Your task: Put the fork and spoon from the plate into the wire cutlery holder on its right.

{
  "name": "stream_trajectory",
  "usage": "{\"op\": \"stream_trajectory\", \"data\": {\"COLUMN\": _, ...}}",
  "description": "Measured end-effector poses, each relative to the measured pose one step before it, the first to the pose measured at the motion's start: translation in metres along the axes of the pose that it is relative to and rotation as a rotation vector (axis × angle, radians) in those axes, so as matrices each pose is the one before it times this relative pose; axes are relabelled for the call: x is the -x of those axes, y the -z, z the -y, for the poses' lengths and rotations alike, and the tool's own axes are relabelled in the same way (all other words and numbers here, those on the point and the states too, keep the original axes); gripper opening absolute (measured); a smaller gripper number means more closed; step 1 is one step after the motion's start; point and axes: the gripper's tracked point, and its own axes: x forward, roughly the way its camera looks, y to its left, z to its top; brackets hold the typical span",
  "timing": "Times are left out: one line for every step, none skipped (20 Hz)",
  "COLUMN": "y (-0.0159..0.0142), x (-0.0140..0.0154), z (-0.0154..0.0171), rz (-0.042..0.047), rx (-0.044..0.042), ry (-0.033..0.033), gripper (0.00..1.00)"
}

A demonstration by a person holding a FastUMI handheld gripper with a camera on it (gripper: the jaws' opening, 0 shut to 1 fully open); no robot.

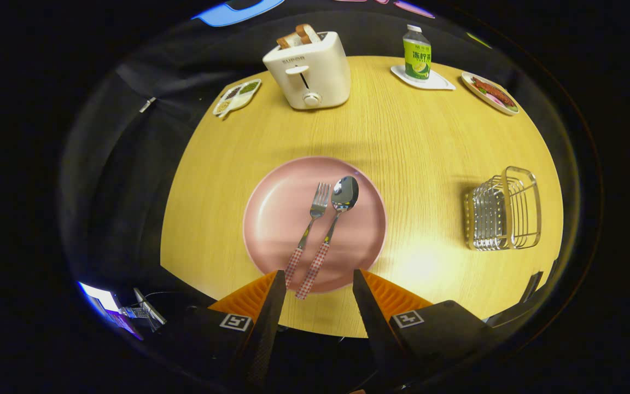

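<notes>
Gripper view: the gripper (315, 279) hangs at the bottom centre of the frame, its fingers spread apart and holding nothing, with the cutlery handle ends lying in the gap between them, probably lined up for a first pick. On the pink plate (271, 219) at centre, the fork (308, 230) and spoon (330, 230) lie side by side, steel heads pointing away, checked handles toward the fingers. At right of the frame, well apart on the wooden table (413, 158), lies the wire cutlery holder (503, 210), holding nothing yet.
</notes>
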Motion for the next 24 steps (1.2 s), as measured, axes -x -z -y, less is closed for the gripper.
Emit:
{"op": "stream_trajectory", "data": {"y": 0.00209, "x": -0.00708, "z": -0.00025, "rz": -0.02007, "rx": -0.01435, "ry": 0.00906, "gripper": 0.78}}
{"op": "stream_trajectory", "data": {"y": 0.00113, "x": -0.00714, "z": -0.00106, "rz": -0.01717, "rx": -0.01744, "ry": 0.00605, "gripper": 0.78}}
{"op": "stream_trajectory", "data": {"y": 0.00278, "x": -0.00628, "z": 0.00077, "rz": -0.02034, "rx": -0.01730, "ry": 0.00869, "gripper": 0.67}}
{"op": "stream_trajectory", "data": {"y": 0.00067, "x": -0.00548, "z": -0.00055, "rz": -0.01386, "rx": -0.01552, "ry": 0.00332, "gripper": 0.66}}
{"op": "stream_trajectory", "data": {"y": 0.00023, "x": -0.00577, "z": -0.00102, "rz": -0.01019, "rx": -0.01458, "ry": 0.00140, "gripper": 0.67}}
{"op": "stream_trajectory", "data": {"y": 0.00020, "x": -0.00525, "z": -0.00038, "rz": -0.01120, "rx": -0.00671, "ry": 0.00387, "gripper": 0.67}}
{"op": "stream_trajectory", "data": {"y": 0.00064, "x": -0.00429, "z": 0.00214, "rz": -0.01087, "rx": -0.00325, "ry": 0.01334, "gripper": 0.67}}
{"op": "stream_trajectory", "data": {"y": -0.00139, "x": -0.00387, "z": 0.00241, "rz": -0.00250, "rx": -0.00379, "ry": 0.01521, "gripper": 0.67}}
{"op": "stream_trajectory", "data": {"y": 0.00058, "x": -0.00330, "z": 0.00133, "rz": -0.00840, "rx": -0.00513, "ry": 0.01438, "gripper": 0.63}}
{"op": "stream_trajectory", "data": {"y": -0.00013, "x": -0.00053, "z": -0.00021, "rz": -0.00764, "rx": -0.00741, "ry": 0.00785, "gripper": 0.57}}
{"op": "stream_trajectory", "data": {"y": -0.00054, "x": -0.00549, "z": 0.00058, "rz": -0.01096, "rx": 0.00022, "ry": 0.00927, "gripper": 0.53}}
{"op": "stream_trajectory", "data": {"y": 0.00328, "x": -0.00149, "z": -0.00008, "rz": -0.01405, "rx": -0.00854, "ry": 0.00275, "gripper": 0.52}}
{"op": "stream_trajectory", "data": {"y": 0.00305, "x": -0.00654, "z": 0.00110, "rz": -0.02272, "rx": -0.00348, "ry": 0.01313, "gripper": 0.44}}
{"op": "stream_trajectory", "data": {"y": 0.00182, "x": -0.00199, "z": 0.00034, "rz": -0.02436, "rx": -0.00307, "ry": 0.00593, "gripper": 0.40}}
{"op": "stream_trajectory", "data": {"y": 0.00102, "x": -0.00120, "z": 0.00255, "rz": -0.00497, "rx": 0.00084, "ry": 0.01480, "gripper": 0.25}}
{"op": "stream_trajectory", "data": {"y": 0.00046, "x": -0.00110, "z": 0.00074, "rz": -0.00735, "rx": 0.00459, "ry": 0.00492, "gripper": 0.20}}
{"op": "stream_trajectory", "data": {"y": -0.00212, "x": -0.00034, "z": 0.00192, "rz": 0.00868, "rx": -0.00768, "ry": 0.00468, "gripper": 0.21}}
{"op": "stream_trajectory", "data": {"y": -0.00208, "x": 0.00131, "z": 0.00132, "rz": 0.00418, "rx": 0.00808, "ry": 0.00171, "gripper": 0.16}}
{"op": "stream_trajectory", "data": {"y": 0.00063, "x": 0.00159, "z": 0.00126, "rz": 0.00130, "rx": 0.00600, "ry": -0.00326, "gripper": 0.14}}
{"op": "stream_trajectory", "data": {"y": -0.00035, "x": 0.00203, "z": 0.00068, "rz": 0.00313, "rx": -0.00195, "ry": -0.00650, "gripper": 0.14}}
{"op": "stream_trajectory", "data": {"y": -0.00093, "x": 0.00286, "z": 0.00096, "rz": 0.00640, "rx": -0.00301, "ry": -0.00878, "gripper": 0.13}}
{"op": "stream_trajectory", "data": {"y": -0.00117, "x": 0.00469, "z": -0.00054, "rz": 0.00713, "rx": -0.00103, "ry": -0.01429, "gripper": 0.13}}
{"op": "stream_trajectory", "data": {"y": -0.00113, "x": 0.00445, "z": -0.00082, "rz": 0.00849, "rx": 0.00177, "ry": -0.01555, "gripper": 0.13}}
{"op": "stream_trajectory", "data": {"y": -0.00165, "x": 0.00488, "z": -0.00003, "rz": 0.00896, "rx": 0.00564, "ry": -0.00909, "gripper": 0.13}}
